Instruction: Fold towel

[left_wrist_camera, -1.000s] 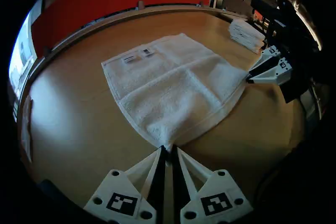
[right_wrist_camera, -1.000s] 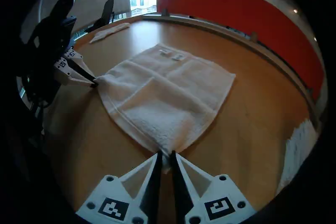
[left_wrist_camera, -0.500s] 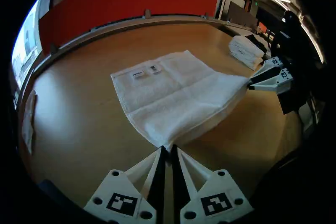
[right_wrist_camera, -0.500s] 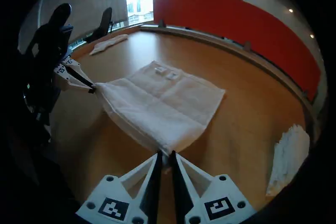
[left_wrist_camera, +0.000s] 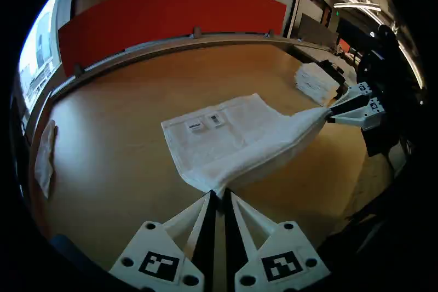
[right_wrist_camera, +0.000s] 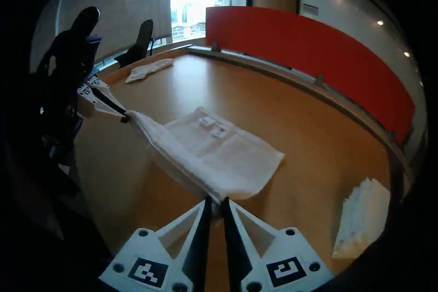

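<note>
In the left gripper view, a loose cloth (left_wrist_camera: pixel 45 149) lies at the far left edge of the wooden surface (left_wrist_camera: pixel 120 144), well apart from everything else. In the middle is the white towel (left_wrist_camera: pixel 230 138). Its far half lies flat, with two small labels (left_wrist_camera: pixel 203 122) facing up. Its near edge is raised off the surface — one corner is clamped between the jaws of the left gripper (left_wrist_camera: pixel 219 193), and the other, off to the right, between the jaws of the right gripper (left_wrist_camera: pixel 330 117). The edge hangs between them with a slight sag. Beyond that right corner, a stack of folded towels (left_wrist_camera: pixel 315 81) rests on the surface. A red partition (left_wrist_camera: pixel 175 15) runs along the far side. In the right gripper view, the raised edge runs from the left gripper down to the right gripper's closed jaws.
</note>
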Available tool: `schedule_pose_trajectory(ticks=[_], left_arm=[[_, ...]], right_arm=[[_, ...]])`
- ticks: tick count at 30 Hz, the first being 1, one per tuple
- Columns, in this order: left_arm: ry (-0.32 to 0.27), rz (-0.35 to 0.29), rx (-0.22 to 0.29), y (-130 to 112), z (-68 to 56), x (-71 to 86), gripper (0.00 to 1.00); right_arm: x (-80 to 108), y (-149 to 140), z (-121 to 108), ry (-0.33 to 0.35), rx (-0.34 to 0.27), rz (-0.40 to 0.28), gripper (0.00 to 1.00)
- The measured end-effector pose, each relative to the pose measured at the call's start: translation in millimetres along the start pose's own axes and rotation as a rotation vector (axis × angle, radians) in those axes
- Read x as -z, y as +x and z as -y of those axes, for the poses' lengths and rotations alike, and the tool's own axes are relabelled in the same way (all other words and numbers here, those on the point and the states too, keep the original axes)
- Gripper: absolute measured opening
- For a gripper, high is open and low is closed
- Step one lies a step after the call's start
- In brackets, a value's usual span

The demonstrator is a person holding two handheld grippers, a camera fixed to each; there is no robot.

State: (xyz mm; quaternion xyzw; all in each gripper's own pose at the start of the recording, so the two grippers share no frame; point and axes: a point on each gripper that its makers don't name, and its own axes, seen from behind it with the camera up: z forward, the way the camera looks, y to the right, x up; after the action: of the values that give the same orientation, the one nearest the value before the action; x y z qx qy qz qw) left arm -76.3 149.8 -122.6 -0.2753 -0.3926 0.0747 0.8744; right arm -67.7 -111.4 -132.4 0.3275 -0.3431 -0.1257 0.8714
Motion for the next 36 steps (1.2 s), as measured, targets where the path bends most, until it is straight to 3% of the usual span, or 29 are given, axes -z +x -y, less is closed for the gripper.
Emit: schedule_pose_trajectory(ticks=[10,18,26,36], left_arm=[[-0.010,-0.011,0.027,8,-11.2,26.8,0.10],[-0.028,-0.003,0.042,4,-25.5,39.0,0.10],[-0.025,-0.003,0.053,3,-27.7,37.1,0.10],[0.003,-0.009,0.078,11,-14.9,17.3,0.10]], right_arm=[[23.1,13,6,0.003,0.008,-0.011,0.15],[33.7,11,7,-0.003,0.011,-0.001,0.15],[32.9,9,6,-0.006,0.018,0.009,0.15],[14.5,11,-7,-0.010,0.040,0.036,0.15]])
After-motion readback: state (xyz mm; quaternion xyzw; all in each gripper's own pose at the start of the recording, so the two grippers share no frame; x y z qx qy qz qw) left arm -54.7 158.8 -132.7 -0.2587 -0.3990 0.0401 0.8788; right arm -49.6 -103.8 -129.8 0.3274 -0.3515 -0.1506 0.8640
